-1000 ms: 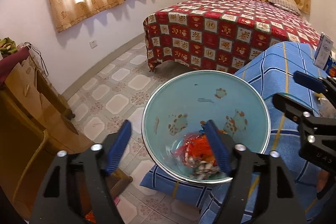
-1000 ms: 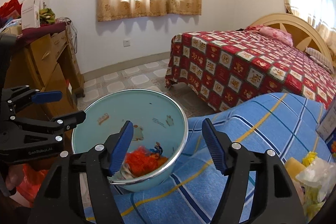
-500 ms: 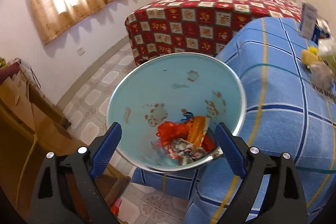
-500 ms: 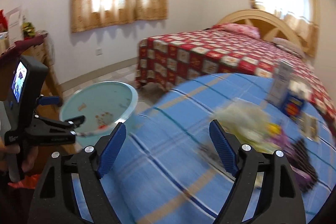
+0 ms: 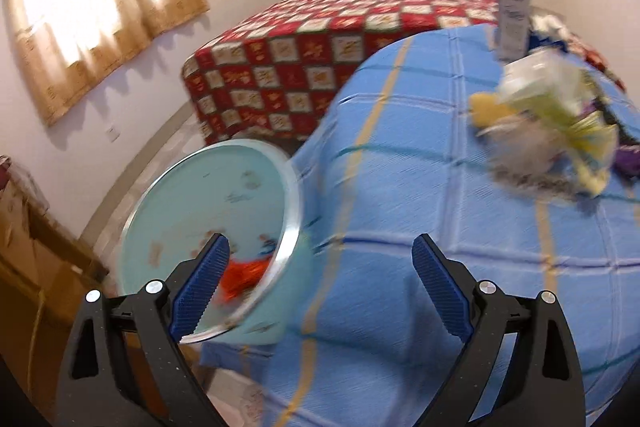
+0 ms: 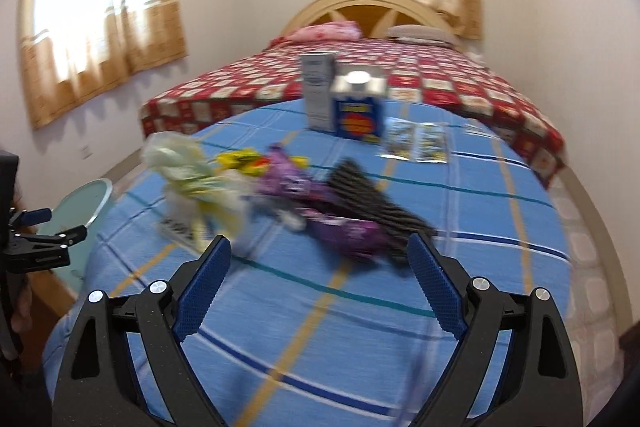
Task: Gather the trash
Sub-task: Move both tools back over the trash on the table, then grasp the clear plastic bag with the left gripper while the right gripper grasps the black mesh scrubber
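I note some wrappers already in the basin; a pile remains mid-table; left gripper and right gripper have just spread apart, empty.

Your daylight comes through the curtains, blown out white at ten o'clock and again at twelve in the right view. The wall below carries soft scalloped shadows. Motion blur smears the trash pile and blue cloth; fisheye bends every edge, corners black.

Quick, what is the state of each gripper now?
Left gripper: open, holding nothing, jaws just opening.
Right gripper: open, holding nothing, jaws just opening.
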A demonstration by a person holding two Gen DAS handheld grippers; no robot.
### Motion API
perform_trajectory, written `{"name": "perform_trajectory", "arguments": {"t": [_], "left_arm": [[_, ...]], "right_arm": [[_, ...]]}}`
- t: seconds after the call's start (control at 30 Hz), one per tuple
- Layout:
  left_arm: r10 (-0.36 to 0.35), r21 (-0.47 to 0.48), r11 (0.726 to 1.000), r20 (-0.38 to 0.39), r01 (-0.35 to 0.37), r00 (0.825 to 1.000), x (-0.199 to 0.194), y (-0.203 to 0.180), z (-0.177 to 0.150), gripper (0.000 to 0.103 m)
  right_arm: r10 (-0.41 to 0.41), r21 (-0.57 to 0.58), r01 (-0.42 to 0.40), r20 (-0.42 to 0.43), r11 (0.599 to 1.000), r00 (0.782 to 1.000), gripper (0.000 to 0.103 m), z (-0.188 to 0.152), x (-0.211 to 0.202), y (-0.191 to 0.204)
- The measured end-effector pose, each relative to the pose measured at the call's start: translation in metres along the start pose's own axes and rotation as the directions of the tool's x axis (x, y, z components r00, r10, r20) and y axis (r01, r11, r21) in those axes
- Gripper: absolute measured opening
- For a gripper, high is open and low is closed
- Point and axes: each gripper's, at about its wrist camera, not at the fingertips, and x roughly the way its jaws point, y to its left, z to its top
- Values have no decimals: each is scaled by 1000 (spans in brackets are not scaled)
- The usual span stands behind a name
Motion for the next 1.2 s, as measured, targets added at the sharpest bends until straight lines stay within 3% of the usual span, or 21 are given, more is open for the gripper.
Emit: {"name": "perform_trajectory", "arguments": {"t": [0.4, 0.57, 0.63, 0.8, 0.87, 0.9, 0.93, 0.97, 1.0, 1.2], "left_arm": [[-125, 23, 992, 108, 123, 986, -20, -83, 52, 97], [-170, 69, 984, 117, 163, 978, -22, -110, 69, 97], [-157, 71, 986, 118, 149, 981, -16, -119, 75, 97], [-163, 69, 985, 63, 159, 985, 8, -127, 81, 96], [-191, 56, 980, 33, 189, 981, 15, -124, 79, 84], [-209, 59, 976, 21, 208, 978, 16, -123, 77, 63], [-232, 69, 970, -1, 232, 973, 18, -123, 75, 52], [-240, 71, 968, -4, 240, 971, 18, -122, 73, 48], [-247, 73, 966, -4, 247, 969, 18, -120, 71, 24], [-276, 91, 958, 26, 272, 961, 0, -109, 68, 18]], "right_arm": [[-162, 139, 163, -19, 977, 987, 89, -18, -10, -89], [-158, 169, 159, -20, 973, 987, 89, -26, -10, -100], [-152, 171, 153, -20, 973, 988, 89, -27, -9, -98], [-128, 154, 130, -22, 980, 992, 89, -30, -7, -88], [-118, 149, 120, -22, 981, 993, 89, -30, -7, -85], [-115, 145, 117, -21, 982, 993, 89, -30, -7, -82], [-114, 144, 116, -21, 983, 993, 89, -30, -6, -82], [-114, 144, 116, -22, 983, 993, 89, -30, -5, -81], [-112, 146, 114, -25, 983, 993, 89, -29, -4, -80], [-107, 130, 109, -22, 985, 994, 89, -24, -2, -71]]}}
